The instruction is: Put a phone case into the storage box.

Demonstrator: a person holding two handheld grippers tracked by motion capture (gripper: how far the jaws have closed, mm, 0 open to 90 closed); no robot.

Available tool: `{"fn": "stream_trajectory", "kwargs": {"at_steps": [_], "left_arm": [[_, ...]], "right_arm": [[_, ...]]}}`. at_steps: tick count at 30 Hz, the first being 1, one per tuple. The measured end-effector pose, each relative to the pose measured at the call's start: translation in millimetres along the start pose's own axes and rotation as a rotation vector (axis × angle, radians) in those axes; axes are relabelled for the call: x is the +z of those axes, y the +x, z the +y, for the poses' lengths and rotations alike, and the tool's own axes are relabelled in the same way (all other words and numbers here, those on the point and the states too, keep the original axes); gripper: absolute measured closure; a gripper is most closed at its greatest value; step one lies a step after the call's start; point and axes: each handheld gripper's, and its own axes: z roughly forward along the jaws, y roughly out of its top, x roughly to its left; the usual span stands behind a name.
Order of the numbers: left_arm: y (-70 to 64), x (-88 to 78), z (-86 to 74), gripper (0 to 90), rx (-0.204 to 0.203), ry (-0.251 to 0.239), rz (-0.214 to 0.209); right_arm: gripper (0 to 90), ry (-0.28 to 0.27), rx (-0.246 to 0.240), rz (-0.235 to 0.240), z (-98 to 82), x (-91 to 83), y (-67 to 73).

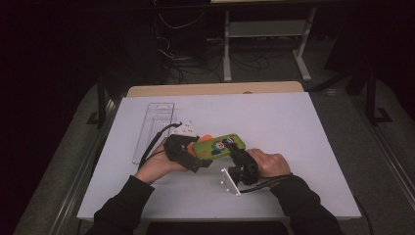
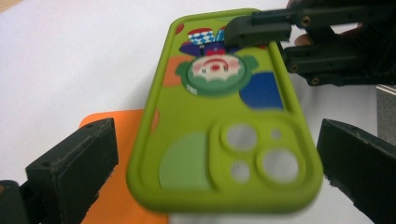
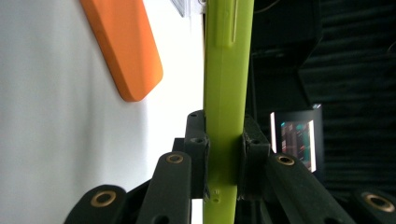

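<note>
A lime-green phone case (image 1: 219,145) with a cartoon print is held a little above the white table (image 1: 293,127). My right gripper (image 1: 234,149) is shut on its right end, and in the right gripper view the pads (image 3: 198,140) pinch the case's thin edge (image 3: 226,70) from both sides. My left gripper (image 1: 201,155) stands open at the case's camera end. In the left gripper view its jaws flank that end (image 2: 219,116) with a gap on each side, and the right gripper (image 2: 280,44) grips the far end. An orange phone case (image 2: 116,140) lies flat on the table beneath.
A clear plastic tray (image 1: 154,127) lies at the left of the table, beyond my left hand. The orange case (image 3: 126,46) lies on the table to one side of the green case. Dark floor, cables and a desk frame lie past the far edge.
</note>
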Motion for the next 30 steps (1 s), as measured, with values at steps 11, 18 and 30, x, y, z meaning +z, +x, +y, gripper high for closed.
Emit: {"fn": "stream_trajectory", "kwargs": {"at_steps": [11,18,30], "left_arm": [[1.9,-1.7,-0.7,0.0,0.016,-0.003,0.021],[2.2,-3.1,-1.5,0.0,-0.016,-0.018,0.033],[3.6,-2.2,-1.3,0.0,0.012,0.002,0.031]], "right_arm": [[76.2,0.039,0.25,0.119,-12.5,-0.2,-11.4],[76.2,0.047,0.382,0.185,-18.9,2.3,-17.8],[76.2,0.059,0.636,0.267,-26.2,5.5,-25.4]]}}
